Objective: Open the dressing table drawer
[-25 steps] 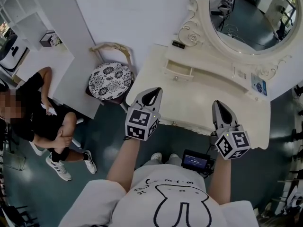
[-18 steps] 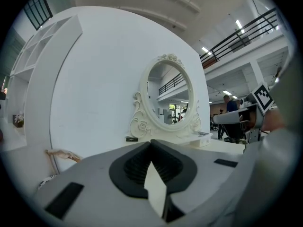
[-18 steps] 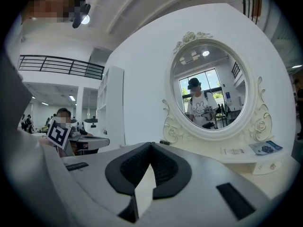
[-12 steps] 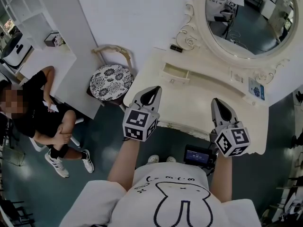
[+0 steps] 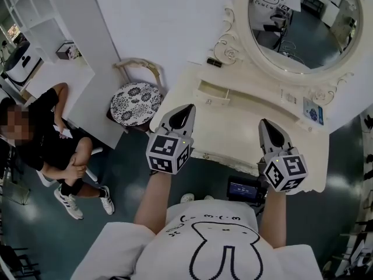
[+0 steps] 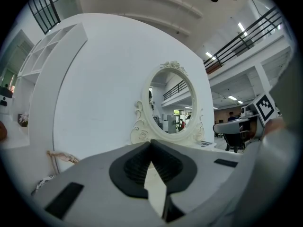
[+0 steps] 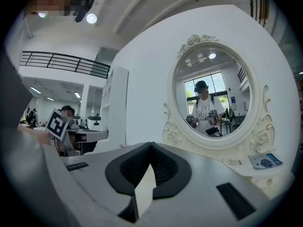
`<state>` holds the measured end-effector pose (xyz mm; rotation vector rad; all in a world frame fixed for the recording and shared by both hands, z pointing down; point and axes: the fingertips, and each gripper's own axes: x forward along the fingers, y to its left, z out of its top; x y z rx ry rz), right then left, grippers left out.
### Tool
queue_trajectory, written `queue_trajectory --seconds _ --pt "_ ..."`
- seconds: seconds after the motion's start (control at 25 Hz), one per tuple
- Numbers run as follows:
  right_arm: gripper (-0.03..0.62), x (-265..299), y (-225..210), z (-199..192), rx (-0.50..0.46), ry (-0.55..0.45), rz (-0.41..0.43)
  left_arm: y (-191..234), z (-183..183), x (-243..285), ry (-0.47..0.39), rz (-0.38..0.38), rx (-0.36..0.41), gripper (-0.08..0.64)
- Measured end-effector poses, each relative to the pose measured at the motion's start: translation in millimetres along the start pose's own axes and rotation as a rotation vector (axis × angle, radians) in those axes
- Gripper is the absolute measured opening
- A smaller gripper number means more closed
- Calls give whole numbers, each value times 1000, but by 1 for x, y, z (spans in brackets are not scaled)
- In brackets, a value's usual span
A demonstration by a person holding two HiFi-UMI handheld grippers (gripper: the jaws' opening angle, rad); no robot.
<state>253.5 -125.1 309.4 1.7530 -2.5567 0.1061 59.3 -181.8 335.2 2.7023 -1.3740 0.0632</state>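
- The left gripper (image 5: pixel 187 107) is hovering over the near edge of the dressing table (image 5: pixel 239 127), its jaws pressing together on nothing.
- The drawer (image 5: pixel 213 93) is sitting just beyond its tips, slightly rightward.
- The right gripper (image 5: pixel 266 122) is hanging level alongside, its jaws likewise closed and empty.

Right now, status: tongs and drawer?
Left tongs shut, empty. Right tongs shut, empty. Small drawer on dressing table untouched. Nothing between tongs and drawer.
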Motion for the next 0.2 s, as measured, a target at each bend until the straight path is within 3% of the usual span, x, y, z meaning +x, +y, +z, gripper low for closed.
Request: queue_trajectory --seconds 0.2 --pt "14 -4 -3 2 -11 0 1 -5 5 -1 -11 -4 12 8"
